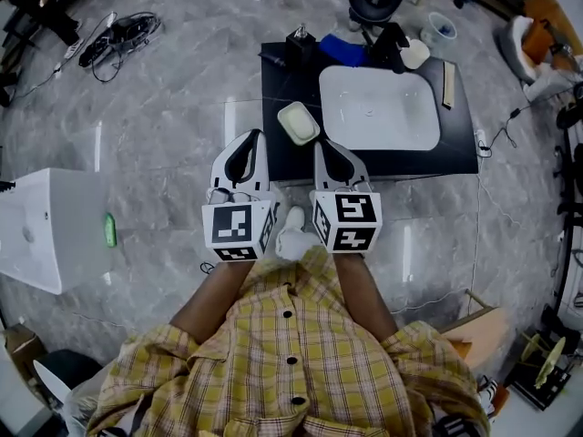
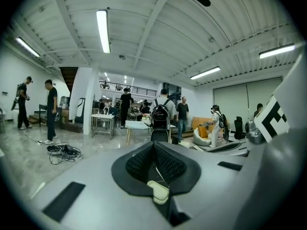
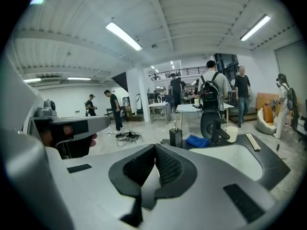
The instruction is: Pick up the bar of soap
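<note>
1. Black surface (image 1: 282, 157) carries a white basin (image 1: 378, 107), which fills its middle and right
2. Bar of soap (image 1: 298, 122): pale, lying by the left edge of the surface, just beside the basin's near-left corner
3. Left hand-held gripper (image 1: 256, 136) (image 2: 154, 145): jaws together, nothing clamped, tips at the near-left corner of the surface
4. Right hand-held gripper (image 1: 320, 145) (image 3: 155, 147): jaws together, empty, tips over the near edge
5. The soap sits just ahead of the two tips and between them; neither touches it
6. Along the far edge: black dispenser (image 1: 300, 39) (image 3: 175, 137), blue cloth (image 1: 342, 50) (image 3: 197, 141), white mug (image 1: 414, 55) (image 3: 230, 133)
</note>
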Motion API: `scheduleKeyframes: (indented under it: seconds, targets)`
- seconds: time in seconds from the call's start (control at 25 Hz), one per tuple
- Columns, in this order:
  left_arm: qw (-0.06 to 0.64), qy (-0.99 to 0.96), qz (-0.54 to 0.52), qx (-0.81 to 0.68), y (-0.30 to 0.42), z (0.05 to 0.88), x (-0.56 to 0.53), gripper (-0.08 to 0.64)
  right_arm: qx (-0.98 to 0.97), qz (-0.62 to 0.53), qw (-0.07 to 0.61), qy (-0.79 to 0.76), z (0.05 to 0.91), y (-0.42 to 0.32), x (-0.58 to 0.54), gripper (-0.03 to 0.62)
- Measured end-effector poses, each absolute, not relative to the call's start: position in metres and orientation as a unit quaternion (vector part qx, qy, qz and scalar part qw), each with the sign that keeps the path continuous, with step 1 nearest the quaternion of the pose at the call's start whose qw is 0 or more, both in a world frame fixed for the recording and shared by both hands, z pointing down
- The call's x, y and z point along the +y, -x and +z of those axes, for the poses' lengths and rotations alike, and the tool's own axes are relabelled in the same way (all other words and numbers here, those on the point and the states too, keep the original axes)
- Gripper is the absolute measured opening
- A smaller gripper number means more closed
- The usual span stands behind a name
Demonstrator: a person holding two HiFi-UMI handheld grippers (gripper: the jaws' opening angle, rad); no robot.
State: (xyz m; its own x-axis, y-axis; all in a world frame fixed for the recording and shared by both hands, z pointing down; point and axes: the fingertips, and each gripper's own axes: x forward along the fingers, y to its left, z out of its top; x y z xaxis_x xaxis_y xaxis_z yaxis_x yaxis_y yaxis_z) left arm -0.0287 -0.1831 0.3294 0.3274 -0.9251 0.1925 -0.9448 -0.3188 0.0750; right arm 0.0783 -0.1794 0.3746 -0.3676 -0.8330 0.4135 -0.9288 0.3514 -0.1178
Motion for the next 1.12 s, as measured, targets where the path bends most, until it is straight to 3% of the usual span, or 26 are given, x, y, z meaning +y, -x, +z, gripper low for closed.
scheduleKeyframes:
  seconds: [0.76,0.88,1.12]
  targets:
    - [0.122,-0.795,0.092,-0.587,0.033,0.358,-0.272,0.012,-0.801,0.238,0.215,-0.505,0.426,-0.071,-0.272,0.024]
    - [0.127,-0.798,0.093,-0.581,0.038,0.362,-0.289,0.012,-0.798,0.250,0.228,-0.499,0.439,-0.064,-0.284,0.093]
    - [0.146,-0.801,0.096,-0.572,0.045,0.378,-0.306,0.012,-0.784,0.278,0.256,-0.492,0.471,-0.056,-0.295,0.148]
